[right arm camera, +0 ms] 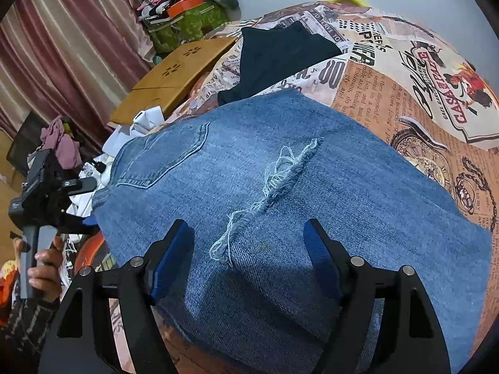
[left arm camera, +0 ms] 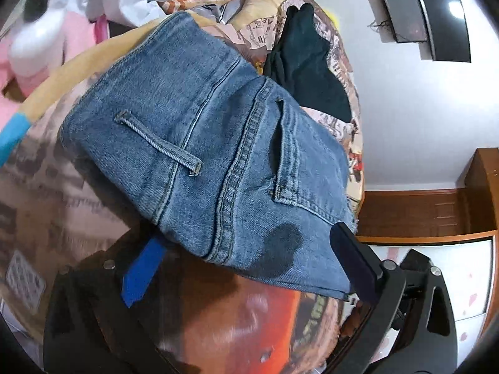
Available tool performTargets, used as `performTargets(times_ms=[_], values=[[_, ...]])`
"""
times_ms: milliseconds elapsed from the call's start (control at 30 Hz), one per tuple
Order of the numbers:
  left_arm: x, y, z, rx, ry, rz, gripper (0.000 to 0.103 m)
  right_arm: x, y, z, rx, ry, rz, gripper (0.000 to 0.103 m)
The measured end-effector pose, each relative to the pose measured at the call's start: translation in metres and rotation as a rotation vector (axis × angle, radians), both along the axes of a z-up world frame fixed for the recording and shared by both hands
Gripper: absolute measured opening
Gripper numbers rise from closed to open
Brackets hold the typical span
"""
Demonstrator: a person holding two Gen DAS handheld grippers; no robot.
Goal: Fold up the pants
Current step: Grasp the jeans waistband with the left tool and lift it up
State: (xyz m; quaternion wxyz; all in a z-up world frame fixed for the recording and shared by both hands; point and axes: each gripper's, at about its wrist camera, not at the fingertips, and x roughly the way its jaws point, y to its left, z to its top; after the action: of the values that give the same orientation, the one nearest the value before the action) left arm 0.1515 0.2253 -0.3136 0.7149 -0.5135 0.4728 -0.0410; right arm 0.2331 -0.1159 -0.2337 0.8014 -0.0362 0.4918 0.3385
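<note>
Fingers (left arm camera: 146, 268) of the left gripper (left arm camera: 249, 265) are seen spread wide in the left wrist view, one blue one low on the left and one dark one (left arm camera: 355, 261) on the right. The jeans (left arm camera: 202, 143) are draped over and between them. No pinch on the cloth can be seen, so it cannot be told if the jeans are held or only resting there. The waistband, a belt loop (left arm camera: 159, 138) and a back pocket (left arm camera: 299, 162) are shown. The jeans are lying on a bed cover (left arm camera: 40, 168) with newspaper prints. A dark cloth (left arm camera: 308, 71) is lying just past the jeans. A wall and a wooden cupboard (left arm camera: 436, 212) are seen on the right.

In the right wrist view, the fingers (right arm camera: 170, 258) of the right gripper (right arm camera: 246, 258) are held wide apart, with nothing gripped. The jeans (right arm camera: 343, 187) are spread flat under them, and a frayed rip (right arm camera: 271, 193) is seen in the middle. The left gripper (right arm camera: 46, 193) is seen far left at the waist end, held in a hand (right arm camera: 43, 271).

A fold looks to be just laid down or nearly laid down. Next, an edge of the jeans likely has to be gripped for one more fold. The near edge is close to the edge of the bed. More open bed is seen to the right, while the dark cloth (right arm camera: 280, 56) and a wooden board (right arm camera: 174, 78) are crowded in at the back.
</note>
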Motion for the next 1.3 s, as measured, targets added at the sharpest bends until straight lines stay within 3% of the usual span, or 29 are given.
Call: performTargets(times_ms=[233,433,567,667,700,833,867,933,1033,1167,1300], values=[[0.008,-0.005,0.000,-0.037,0.019,0.007,0.103,0.004,-0.004,0.000,0.035,0.028,-0.009,0.074],[-0.008,-0.019,0.010,-0.022,-0.026,-0.017,0.103,0.003,-0.004,0.000,0.039,0.022,-0.003,0.074],[0.007,-0.015,0.001,0.005,-0.006,0.008,0.102,0.003,-0.005,-0.001,0.045,0.023,0.001,0.074],[0.021,-0.014,-0.003,0.101,0.058,0.046,0.086,0.003,-0.006,-0.001,0.058,0.025,0.004,0.074],[0.024,-0.014,-0.004,0.122,0.071,0.052,0.074,0.003,-0.007,-0.001,0.064,0.026,0.006,0.074],[0.027,-0.009,0.000,0.138,0.065,0.094,0.052,0.004,-0.011,0.000,0.076,0.039,0.002,0.074],[0.026,-0.008,0.006,0.162,0.052,0.093,0.049,0.004,-0.012,0.002,0.079,0.046,0.000,0.073],[0.021,-0.005,0.024,0.262,0.044,0.119,0.021,0.007,-0.019,0.006,0.090,0.067,-0.009,0.072],[0.017,0.003,0.053,0.308,-0.034,0.148,0.019,0.006,-0.040,0.021,0.150,0.085,-0.034,0.072],[0.020,-0.001,0.107,0.537,-0.081,0.165,0.018,-0.002,-0.078,0.048,0.149,0.001,-0.077,0.072],[0.022,-0.024,0.160,0.714,-0.168,0.153,0.018,-0.006,-0.120,0.055,0.103,-0.045,-0.139,0.072]])
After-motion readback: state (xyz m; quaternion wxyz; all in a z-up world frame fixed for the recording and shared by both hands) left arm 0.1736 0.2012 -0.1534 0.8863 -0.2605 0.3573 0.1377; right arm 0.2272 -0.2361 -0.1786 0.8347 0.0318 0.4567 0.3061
